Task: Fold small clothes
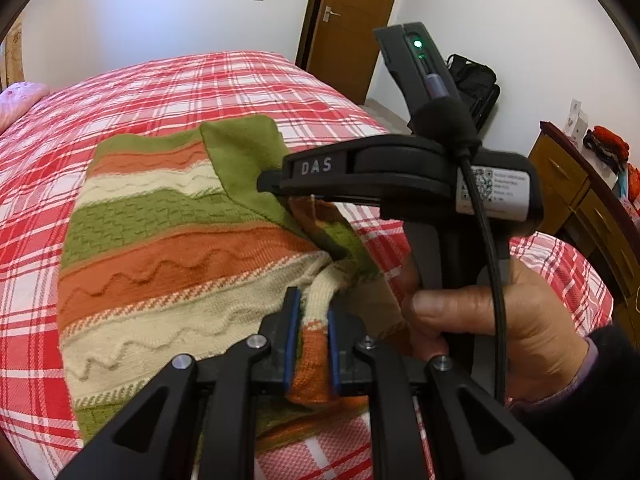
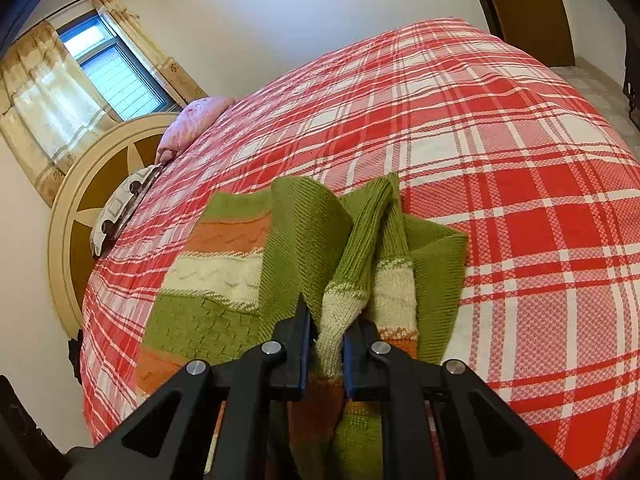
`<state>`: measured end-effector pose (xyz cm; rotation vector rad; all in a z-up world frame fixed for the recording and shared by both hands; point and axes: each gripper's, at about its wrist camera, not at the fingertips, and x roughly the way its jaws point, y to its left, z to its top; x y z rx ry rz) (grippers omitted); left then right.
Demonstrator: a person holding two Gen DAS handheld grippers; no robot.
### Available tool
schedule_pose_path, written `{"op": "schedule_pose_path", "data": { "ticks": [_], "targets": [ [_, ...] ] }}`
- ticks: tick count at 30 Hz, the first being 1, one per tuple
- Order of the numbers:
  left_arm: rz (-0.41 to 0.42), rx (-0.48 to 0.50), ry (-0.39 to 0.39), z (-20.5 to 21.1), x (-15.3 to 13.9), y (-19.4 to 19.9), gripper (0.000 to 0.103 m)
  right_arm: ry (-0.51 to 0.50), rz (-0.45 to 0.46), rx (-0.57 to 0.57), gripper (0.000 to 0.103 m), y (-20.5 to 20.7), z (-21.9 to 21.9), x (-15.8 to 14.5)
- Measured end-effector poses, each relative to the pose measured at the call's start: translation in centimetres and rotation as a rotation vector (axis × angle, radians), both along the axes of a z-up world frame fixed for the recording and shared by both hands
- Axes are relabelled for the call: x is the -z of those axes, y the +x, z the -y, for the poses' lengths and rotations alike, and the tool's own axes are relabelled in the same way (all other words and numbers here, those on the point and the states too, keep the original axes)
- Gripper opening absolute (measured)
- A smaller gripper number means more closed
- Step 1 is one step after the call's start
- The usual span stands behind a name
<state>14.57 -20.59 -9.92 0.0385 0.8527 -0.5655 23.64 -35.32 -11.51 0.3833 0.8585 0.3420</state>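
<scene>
A small knitted sweater (image 1: 168,248) with green, orange and cream stripes lies on the red plaid bed (image 1: 180,84). My left gripper (image 1: 314,304) is shut on a bunched fold of the sweater at its near right edge. My right gripper (image 1: 272,186), seen from the side in the left wrist view, pinches the sweater's green part farther along. In the right wrist view my right gripper (image 2: 328,328) is shut on a cream and green sleeve of the sweater (image 2: 224,264), which is lifted and folded over the body.
A wooden dresser (image 1: 592,204) with red items on top stands at the right. A wooden door (image 1: 352,8) and a black bag (image 1: 476,80) are beyond the bed. Pillows (image 2: 192,124) and a round headboard (image 2: 72,216) lie at the bed's far end under a window.
</scene>
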Motion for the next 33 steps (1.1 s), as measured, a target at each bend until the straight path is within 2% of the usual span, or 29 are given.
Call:
{"op": "schedule_pose_path", "data": {
  "ticks": [5, 11, 16, 17, 21, 24, 25, 29, 32, 33],
  "targets": [
    [0.032, 0.035, 0.007, 0.6, 0.0, -0.5, 0.013, 0.020, -0.004, 0.019, 0.013, -0.4, 1.2, 0.4],
    [0.028, 0.049, 0.012, 1.1, 0.6, -0.2, 0.013, 0.058, 0.002, 0.049, 0.013, -1.0, 2.0, 1.2],
    [0.050, 0.072, 0.083, 1.8, 0.8, -0.5, 0.015, 0.059, 0.006, 0.065, 0.015, -1.4, 2.2, 1.3],
    [0.053, 0.069, 0.091, 1.7, 0.7, -0.6, 0.018, 0.064, -0.001, 0.069, 0.017, -1.6, 2.3, 1.2],
    [0.039, 0.090, 0.098, 1.5, 0.3, -1.3, 0.050, 0.044, -0.028, 0.108, 0.019, -3.9, 3.1, 0.2],
    [0.067, 0.081, 0.132, 1.3, -0.1, -2.3, 0.072, -0.020, 0.003, 0.163, 0.019, -6.9, 3.4, -1.3],
    [0.077, 0.083, 0.141, 1.2, -0.2, -2.7, 0.076, -0.021, 0.022, 0.175, 0.019, -8.1, 3.5, -1.9],
    [0.070, 0.098, 0.151, -0.5, -0.4, -3.9, 0.079, -0.016, 0.064, 0.213, 0.019, -12.0, 3.1, -3.4],
    [0.080, 0.083, 0.135, -3.6, -0.6, -4.5, 0.083, -0.002, 0.075, 0.204, 0.020, -13.9, 2.3, -3.8],
    [0.080, 0.069, 0.120, -5.0, -0.8, -4.7, 0.083, 0.022, 0.076, 0.195, 0.029, -14.4, 1.8, -3.7]
  ]
}}
